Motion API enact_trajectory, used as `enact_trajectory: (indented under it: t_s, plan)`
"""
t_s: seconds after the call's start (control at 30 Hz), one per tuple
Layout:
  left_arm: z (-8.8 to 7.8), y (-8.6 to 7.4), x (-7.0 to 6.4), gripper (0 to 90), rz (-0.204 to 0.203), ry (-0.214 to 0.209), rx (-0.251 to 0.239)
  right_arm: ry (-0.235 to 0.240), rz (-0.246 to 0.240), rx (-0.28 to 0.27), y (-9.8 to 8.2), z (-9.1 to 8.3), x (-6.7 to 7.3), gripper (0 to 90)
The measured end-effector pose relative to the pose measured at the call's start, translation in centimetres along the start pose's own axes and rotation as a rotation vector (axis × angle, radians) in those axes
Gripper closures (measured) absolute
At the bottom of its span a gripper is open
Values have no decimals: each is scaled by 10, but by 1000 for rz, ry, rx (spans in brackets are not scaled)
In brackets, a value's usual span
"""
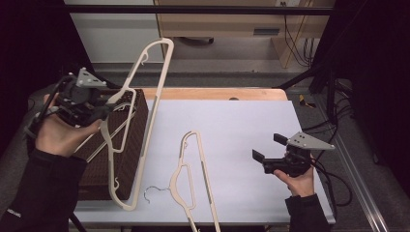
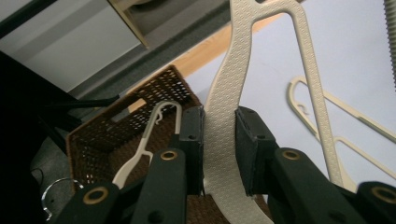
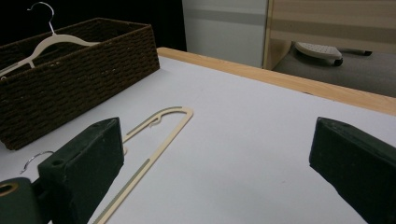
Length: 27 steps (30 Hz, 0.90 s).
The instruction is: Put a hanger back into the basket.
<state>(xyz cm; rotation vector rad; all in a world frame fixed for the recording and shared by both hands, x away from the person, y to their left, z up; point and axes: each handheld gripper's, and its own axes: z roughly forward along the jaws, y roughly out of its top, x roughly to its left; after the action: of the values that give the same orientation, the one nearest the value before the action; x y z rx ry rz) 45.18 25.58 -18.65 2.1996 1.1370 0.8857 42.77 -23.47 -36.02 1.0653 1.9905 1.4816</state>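
Two cream, dimple-textured hangers: the left tool [image 2: 219,154] is pinching one [image 1: 152,108] aloft over the woven brown basket [image 1: 130,159] — the other [image 1: 193,179] is lying flat on the white table [image 1: 241,125], right tool [image 1: 270,147] gaping, holding nothing.

The high view looks forward and down from above the person's side of the white-topped table [image 1: 251,125], taking in its whole surface and the floor beyond.

The left gripper view sits close behind its own two black jaws and faces along them, tilted, toward the dark brown woven rectangular basket [image 2: 140,116] and the table's far edge.

The right gripper view rides low, near the tabletop, facing across it toward that basket [image 3: 70,79].

All three views share the basket and the flat cream plastic hanger lying on the table [image 1: 191,179] [image 2: 317,116] [image 3: 159,126].
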Motion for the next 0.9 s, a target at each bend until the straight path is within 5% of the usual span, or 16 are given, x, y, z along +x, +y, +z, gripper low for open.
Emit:
enact_trajectory:
  t_s: [0.4,0.9]
  plan:
    - [-3,-11,50,733,-24,161,74,0,0,6,-1,3,1,34]
    - [-2,-16,78,733,-40,286,78,-1,2,5,-1,4,1,34]
